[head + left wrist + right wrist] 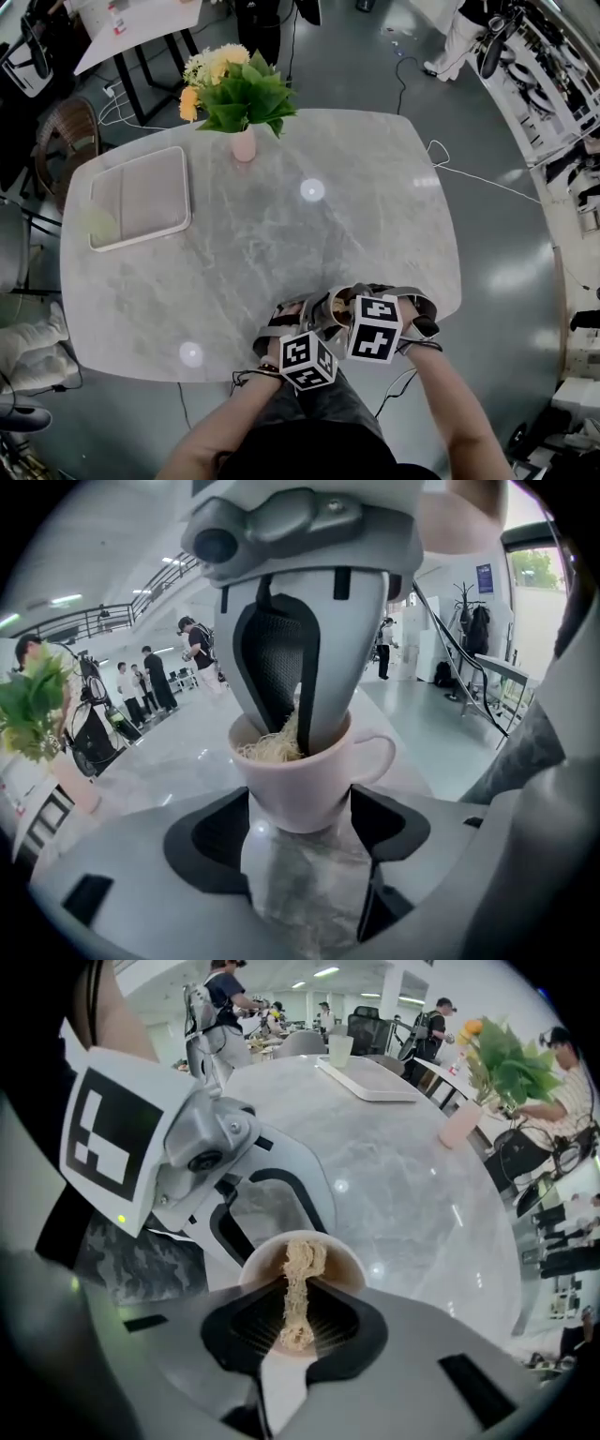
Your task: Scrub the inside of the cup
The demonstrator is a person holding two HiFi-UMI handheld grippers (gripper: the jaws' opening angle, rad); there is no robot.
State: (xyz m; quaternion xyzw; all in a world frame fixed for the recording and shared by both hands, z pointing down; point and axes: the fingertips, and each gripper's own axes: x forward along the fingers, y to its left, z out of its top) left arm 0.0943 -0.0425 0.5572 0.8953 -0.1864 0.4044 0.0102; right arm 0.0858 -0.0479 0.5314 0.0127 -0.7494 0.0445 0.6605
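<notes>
Pads of the left gripper [300,827] press on both sides of the lower body of a pale pink ceramic cup [302,782]. The jaws stand wide, clamped round it, and the loop handle sticks out to the right in the left gripper view. Whether the cup's base touches the tabletop cannot be made out.

From above, the right gripper [298,1314] points down into the cup's mouth. Its jaws are closed tight on a straw-coloured fibrous scrubbing wad [300,1274]. The wad runs as a thin strand between the black ribbed pads and bunches up inside the cup, against the inner wall.

In the head view both grippers sit together over the near edge of a grey-veined marble table with rounded corners [281,244], and their marker cubes hide the cup.

Further across the table, to the left, lies a white rectangular tray with a raised rim [141,199], with a pale green translucent tumbler [98,223] at its near left corner. At the far edge stands a small pink vase [244,143] holding yellow and white flowers with broad green leaves [234,89]. Beyond the table, several people stand about on a glossy grey floor.
</notes>
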